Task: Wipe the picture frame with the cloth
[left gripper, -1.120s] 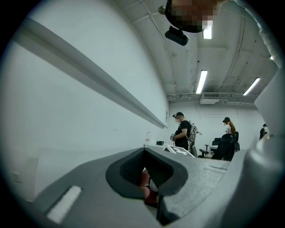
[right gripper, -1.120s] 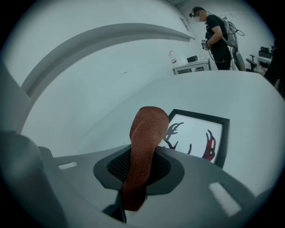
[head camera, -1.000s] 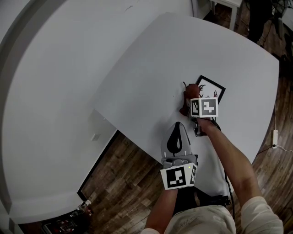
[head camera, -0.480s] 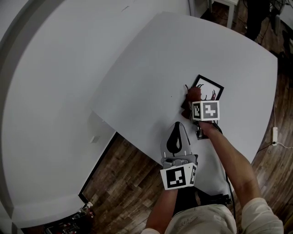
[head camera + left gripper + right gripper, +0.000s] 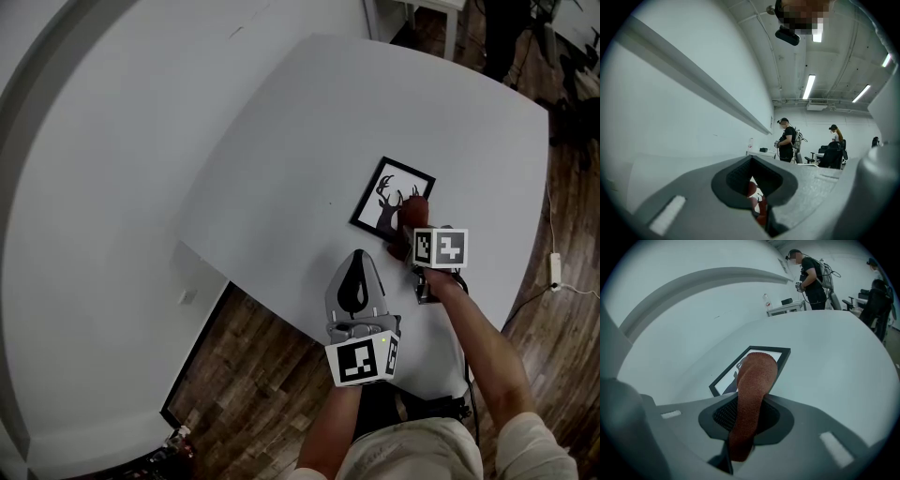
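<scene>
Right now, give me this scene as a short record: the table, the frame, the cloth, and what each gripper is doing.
Surface: white table
Picture frame: black picture frame with a deer silhouette print, lying flat on the table
Cloth: reddish-brown cloth, draped over the frame's near corner and seemingly touching it
Right gripper: right gripper, jaws shut on the cloth
Left gripper: left gripper, jaws together and holding nothing, at the table's near edge, apart from the frame
</scene>
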A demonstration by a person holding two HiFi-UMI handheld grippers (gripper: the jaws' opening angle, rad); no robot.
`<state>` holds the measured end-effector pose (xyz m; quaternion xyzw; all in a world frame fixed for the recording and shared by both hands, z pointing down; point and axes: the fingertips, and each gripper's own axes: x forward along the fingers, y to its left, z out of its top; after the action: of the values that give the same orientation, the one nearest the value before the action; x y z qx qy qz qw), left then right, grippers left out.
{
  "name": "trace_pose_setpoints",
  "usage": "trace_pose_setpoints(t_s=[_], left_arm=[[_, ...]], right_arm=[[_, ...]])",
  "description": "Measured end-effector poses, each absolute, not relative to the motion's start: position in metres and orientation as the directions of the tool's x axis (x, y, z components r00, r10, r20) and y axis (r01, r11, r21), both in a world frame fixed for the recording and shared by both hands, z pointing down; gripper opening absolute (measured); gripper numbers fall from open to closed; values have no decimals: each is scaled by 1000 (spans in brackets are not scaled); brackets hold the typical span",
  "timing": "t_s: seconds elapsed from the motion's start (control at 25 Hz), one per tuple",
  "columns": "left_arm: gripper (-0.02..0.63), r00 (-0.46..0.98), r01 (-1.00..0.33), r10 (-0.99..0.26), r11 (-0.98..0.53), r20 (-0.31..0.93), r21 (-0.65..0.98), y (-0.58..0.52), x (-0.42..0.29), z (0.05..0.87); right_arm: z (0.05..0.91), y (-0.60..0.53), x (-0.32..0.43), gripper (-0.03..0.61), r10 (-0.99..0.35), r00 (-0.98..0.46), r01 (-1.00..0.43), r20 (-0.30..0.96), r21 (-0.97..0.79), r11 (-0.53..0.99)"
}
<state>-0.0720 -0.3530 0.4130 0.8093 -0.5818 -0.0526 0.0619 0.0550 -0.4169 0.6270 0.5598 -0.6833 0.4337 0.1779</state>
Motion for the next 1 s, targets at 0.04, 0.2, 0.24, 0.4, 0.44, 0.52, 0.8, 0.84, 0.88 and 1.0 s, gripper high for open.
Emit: trace_pose_setpoints(t_s=[0.04,0.2,0.24,0.4,0.44,0.52,0.8,0.84,0.88,1.0], left_arm=[[0,320,-935,-947,-317,-13,161,-351,-69,412],[0,333,-931,-943,-331,-13,155,-342,-57,407],[0,336,-930,-942,-334,-13,153,-339,-56,406],[0,339,-930,-941,-338,-22,146,-333,-54,401],[0,339,-930,-941,-338,-23,144,-333,-54,400],[0,339,-930,-941,-339,-25,143,-332,-53,396],[0,354,-926,-934,-356,-42,123,-327,-41,375],[0,356,-925,-933,-359,-48,120,-326,-40,372],[0,358,-925,-932,-362,-55,115,-324,-40,369],[0,363,-925,-929,-368,-67,92,-316,-38,361]], right_arm=[[627,-415,58,97,-611,-309,-920,729,-391,-2],[623,-410,64,97,-613,-304,-923,729,-384,2],[622,-408,64,97,-615,-302,-924,728,-382,2],[608,-404,65,97,-649,-311,-918,694,-395,18],[602,-403,65,97,-665,-317,-916,676,-400,30],[584,-400,65,97,-704,-329,-914,629,-400,70],[506,-370,80,97,-854,-305,-943,421,-258,210],[494,-363,83,97,-876,-293,-951,384,-212,225],[483,-355,84,97,-896,-282,-957,343,-162,239],[447,-326,86,97,-940,-267,-964,213,-48,263]])
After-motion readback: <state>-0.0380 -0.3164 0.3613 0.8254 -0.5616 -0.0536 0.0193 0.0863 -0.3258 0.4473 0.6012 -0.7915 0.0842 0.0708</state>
